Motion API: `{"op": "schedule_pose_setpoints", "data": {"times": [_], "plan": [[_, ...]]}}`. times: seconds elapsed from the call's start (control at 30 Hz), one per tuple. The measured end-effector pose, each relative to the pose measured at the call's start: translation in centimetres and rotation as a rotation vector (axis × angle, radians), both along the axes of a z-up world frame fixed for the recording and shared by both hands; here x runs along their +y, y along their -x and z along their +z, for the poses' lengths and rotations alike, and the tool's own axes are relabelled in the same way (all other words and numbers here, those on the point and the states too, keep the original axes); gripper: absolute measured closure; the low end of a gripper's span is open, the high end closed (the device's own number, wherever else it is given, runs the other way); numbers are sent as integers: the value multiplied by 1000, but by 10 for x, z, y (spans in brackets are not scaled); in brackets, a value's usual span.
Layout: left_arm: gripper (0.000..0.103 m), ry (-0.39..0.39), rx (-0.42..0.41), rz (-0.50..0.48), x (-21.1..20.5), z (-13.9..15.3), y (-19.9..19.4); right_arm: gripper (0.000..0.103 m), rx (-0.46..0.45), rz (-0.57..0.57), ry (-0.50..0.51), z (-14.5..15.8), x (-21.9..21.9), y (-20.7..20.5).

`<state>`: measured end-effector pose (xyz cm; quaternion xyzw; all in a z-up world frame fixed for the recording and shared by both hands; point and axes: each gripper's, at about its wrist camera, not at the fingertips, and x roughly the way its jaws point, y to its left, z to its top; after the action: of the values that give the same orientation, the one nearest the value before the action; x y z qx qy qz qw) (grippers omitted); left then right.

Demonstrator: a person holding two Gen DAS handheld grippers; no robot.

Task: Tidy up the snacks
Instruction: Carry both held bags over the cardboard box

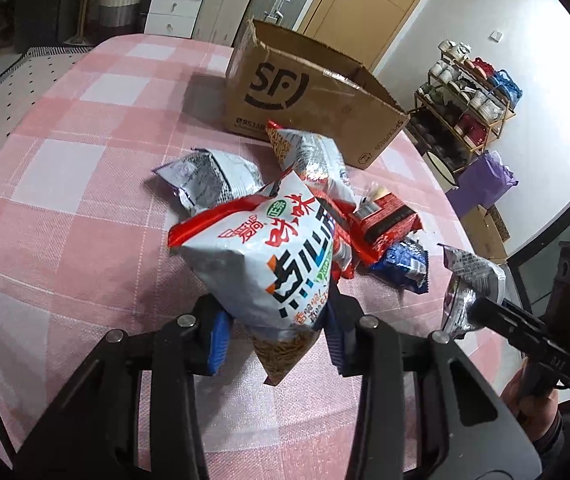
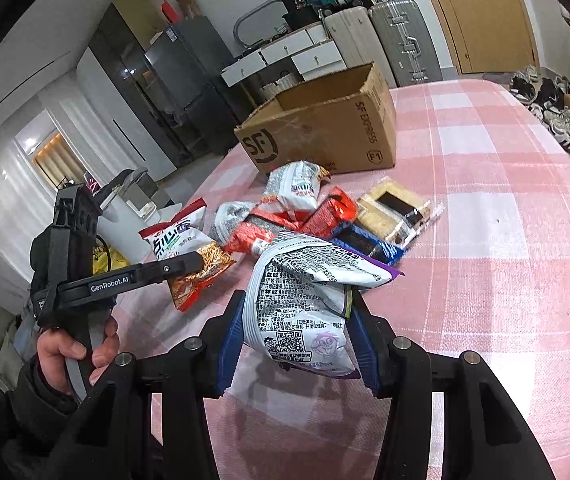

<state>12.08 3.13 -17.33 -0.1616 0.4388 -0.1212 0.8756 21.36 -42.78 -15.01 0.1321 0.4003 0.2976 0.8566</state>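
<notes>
My left gripper (image 1: pixel 277 332) is shut on a white and red noodle-snack bag (image 1: pixel 269 264), held just above the table; the same bag shows in the right wrist view (image 2: pixel 187 252). My right gripper (image 2: pixel 293 344) is shut on a white and purple snack bag (image 2: pixel 305 300), also seen in the left wrist view (image 1: pixel 469 292). A pile of snack packs (image 1: pixel 325 184) (image 2: pixel 309 208) lies on the pink checked tablecloth (image 1: pixel 85 200) between the grippers and an open cardboard SF box (image 1: pixel 309 92) (image 2: pixel 325 128).
A flat wrapped biscuit pack (image 2: pixel 397 208) lies right of the pile. Suitcases (image 2: pixel 401 40), white drawers (image 1: pixel 177 0) and a door stand beyond the table. A shelf of cups (image 1: pixel 469 96) and shoes (image 2: pixel 565 120) lie off the table's edge.
</notes>
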Motion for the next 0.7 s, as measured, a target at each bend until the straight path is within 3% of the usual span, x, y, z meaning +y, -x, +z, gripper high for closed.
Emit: {"op": "schedule_pose_setpoints", "data": {"times": [0.33, 0.5, 0.7], "plan": [[67, -16, -67, -15, 13, 38, 3, 53, -68, 0, -34, 37, 2, -7], [67, -61, -115, -36, 17, 68, -2, 53, -114, 2, -25, 60, 2, -14], [67, -49, -155, -73, 20, 103, -6, 53, -153, -28, -40, 85, -4, -30]]}}
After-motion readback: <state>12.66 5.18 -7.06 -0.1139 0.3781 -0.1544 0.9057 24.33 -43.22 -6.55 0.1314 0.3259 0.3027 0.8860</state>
